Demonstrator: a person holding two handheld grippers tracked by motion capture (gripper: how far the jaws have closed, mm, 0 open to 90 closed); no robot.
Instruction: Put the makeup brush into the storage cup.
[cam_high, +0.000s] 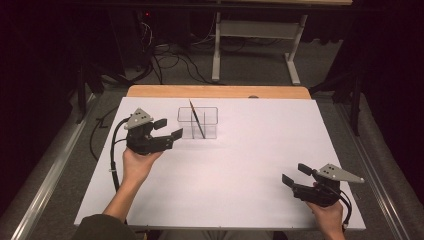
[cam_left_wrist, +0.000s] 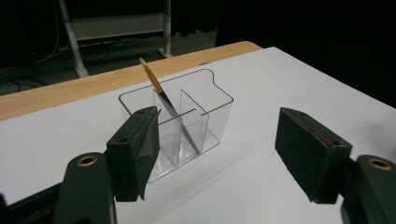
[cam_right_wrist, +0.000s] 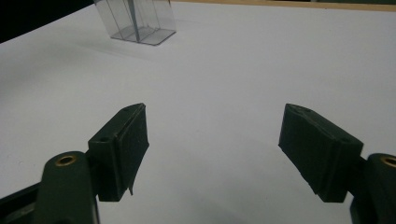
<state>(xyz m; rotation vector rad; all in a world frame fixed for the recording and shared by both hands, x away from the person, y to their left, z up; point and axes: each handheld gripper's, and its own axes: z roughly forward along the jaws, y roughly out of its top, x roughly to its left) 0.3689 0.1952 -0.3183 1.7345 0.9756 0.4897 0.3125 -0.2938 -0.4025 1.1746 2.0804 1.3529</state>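
Over on the left side of the white table, the left gripper sits just beside the clear organizer, jaws spread wide with nothing between them. From its own camera the left gripper frames the clear organizer between its open jaws, near one jaw but not touching as far as I can tell.

That organizer is a small see-through box split into compartments, standing upright toward the far-left-middle of the table. Inside it is a paintbrush, leaning rather than standing straight. Its long axis runs on a slant: the lower end rests at the bottom of the box toward the near side, and the yellowish upper end pokes out over the far rim, tipped to the left. In the left gripper view the paintbrush crosses one of the dividers, and I can't tell exactly which compartment its foot is in.

Nothing stands between that gripper and the box, just bare tabletop.

Way off at the near right corner, the right gripper is also released, jaws apart over the empty surface, well apart from the organizer. Behind the table there's a wooden edge, then floor cables and a table frame.
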